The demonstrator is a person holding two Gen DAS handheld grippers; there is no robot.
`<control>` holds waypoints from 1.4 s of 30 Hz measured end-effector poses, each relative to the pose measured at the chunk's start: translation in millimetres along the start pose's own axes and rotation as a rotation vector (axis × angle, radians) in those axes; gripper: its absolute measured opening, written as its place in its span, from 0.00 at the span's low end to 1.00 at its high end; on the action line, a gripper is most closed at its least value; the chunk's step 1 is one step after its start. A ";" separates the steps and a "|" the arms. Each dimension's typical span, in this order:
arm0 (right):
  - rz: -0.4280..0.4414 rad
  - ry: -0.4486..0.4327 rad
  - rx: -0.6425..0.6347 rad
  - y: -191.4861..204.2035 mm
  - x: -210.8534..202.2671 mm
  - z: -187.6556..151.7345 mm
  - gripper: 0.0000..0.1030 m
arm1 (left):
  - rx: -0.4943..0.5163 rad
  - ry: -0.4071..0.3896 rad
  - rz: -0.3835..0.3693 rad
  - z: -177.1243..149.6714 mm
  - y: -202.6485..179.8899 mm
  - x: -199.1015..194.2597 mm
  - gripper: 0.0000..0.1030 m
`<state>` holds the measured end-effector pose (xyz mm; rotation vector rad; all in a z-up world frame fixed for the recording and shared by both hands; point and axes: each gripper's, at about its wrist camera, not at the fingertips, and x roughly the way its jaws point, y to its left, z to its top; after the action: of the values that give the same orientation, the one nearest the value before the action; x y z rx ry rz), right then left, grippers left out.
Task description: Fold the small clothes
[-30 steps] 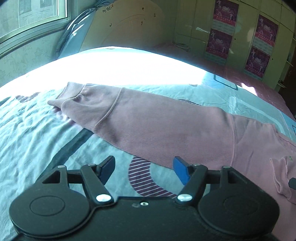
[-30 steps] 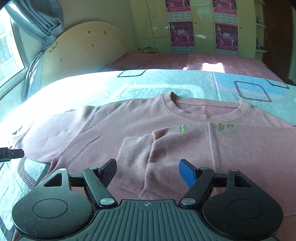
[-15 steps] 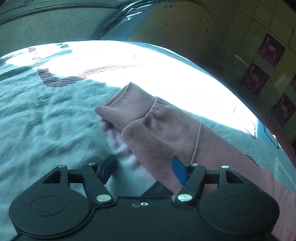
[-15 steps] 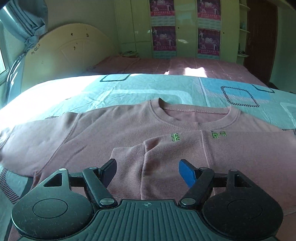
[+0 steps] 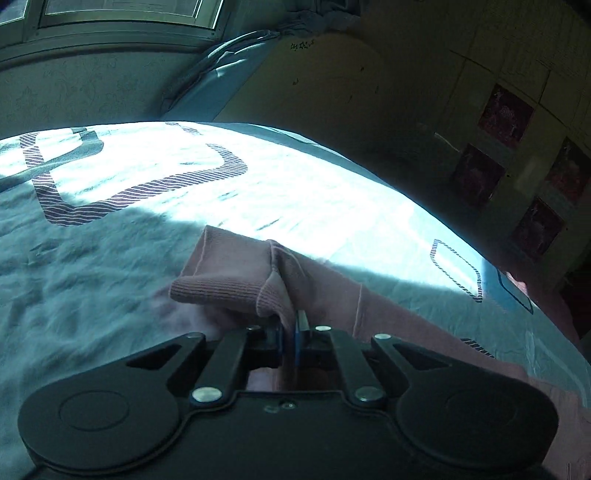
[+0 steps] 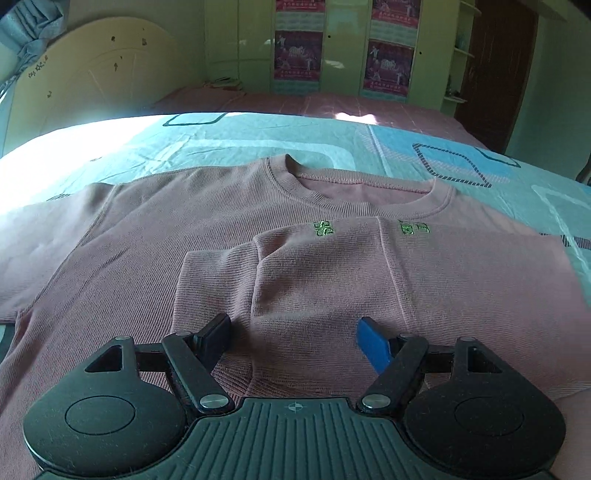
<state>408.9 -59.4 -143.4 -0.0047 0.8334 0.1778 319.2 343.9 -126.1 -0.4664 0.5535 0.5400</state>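
Left wrist view: the left gripper (image 5: 290, 332) has just pinched its jaws together on the pink sleeve (image 5: 332, 295) of the sweatshirt, right where the sleeve meets its ribbed cuff (image 5: 221, 284). Fabric is bunched up and squeezed between the blue pads (image 5: 301, 325). The cuff sticks out ahead and to the left of the jaws, its end lifted slightly off the bedsheet (image 5: 110, 295). The rest of the sleeve runs back to the right of the jaws and under the gripper body. Beyond the cuff, the teal sheet with striped outline shapes lies in bright sun; farther still stand a headboard (image 5: 332, 81) and a window (image 5: 110, 14).

Right wrist view: the right gripper (image 6: 295, 332) has its jaws spread wide with nothing clamped, poised just over the pink sweatshirt (image 6: 147, 240). The other sleeve (image 6: 295, 266) lies folded across the chest, its cuff end directly ahead of the jaws. Green embroidery (image 6: 325, 229) and the round collar (image 6: 354, 195) lie farther ahead, then the bedsheet (image 6: 240, 136) and wardrobe doors (image 6: 343, 44) with posters.
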 end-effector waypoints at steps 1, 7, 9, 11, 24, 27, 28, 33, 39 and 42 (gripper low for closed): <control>0.015 -0.003 0.026 -2.9 -2.1 0.4 0.72 | 0.036 -0.019 -0.033 1.4 -14.1 -8.0 0.05; 0.105 -0.039 0.113 -20.1 -20.1 -0.7 0.72 | 0.225 -0.070 -0.268 -11.2 -111.2 -58.0 0.05; 0.127 -0.058 0.115 -27.5 -27.6 0.7 0.72 | 0.286 -0.068 -0.356 -29.1 -153.2 -75.5 0.05; 0.147 -0.076 0.127 -41.8 -38.0 2.4 0.72 | 0.330 -0.045 -0.439 -49.1 -194.6 -88.0 0.05; 0.140 -0.099 0.216 -155.9 -79.3 -11.0 0.73 | 0.704 0.246 -0.657 -219.0 -376.5 -88.2 0.33; 0.157 -0.092 0.230 -164.9 -80.9 -14.6 0.73 | 0.723 0.268 -0.656 -222.7 -363.2 -89.3 0.62; 0.166 -0.092 0.228 -164.9 -81.3 -15.2 0.73 | 0.728 0.236 -0.643 -219.5 -355.0 -96.2 0.67; 0.233 -0.090 0.168 -137.0 -75.1 -8.6 0.73 | 0.706 0.139 -0.526 -191.7 -307.1 -109.2 0.73; 0.241 -0.108 -0.052 -66.3 -58.5 -3.1 0.72 | 0.681 0.097 -0.249 -164.0 -239.6 -93.3 0.72; 0.210 -0.106 -0.130 -41.8 -41.1 -4.3 0.72 | 0.668 0.113 -0.154 -160.2 -213.7 -81.1 0.69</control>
<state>385.3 -107.3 -118.8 -0.0300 0.7149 0.4265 328.5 65.4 -141.8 0.0985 0.7585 0.1587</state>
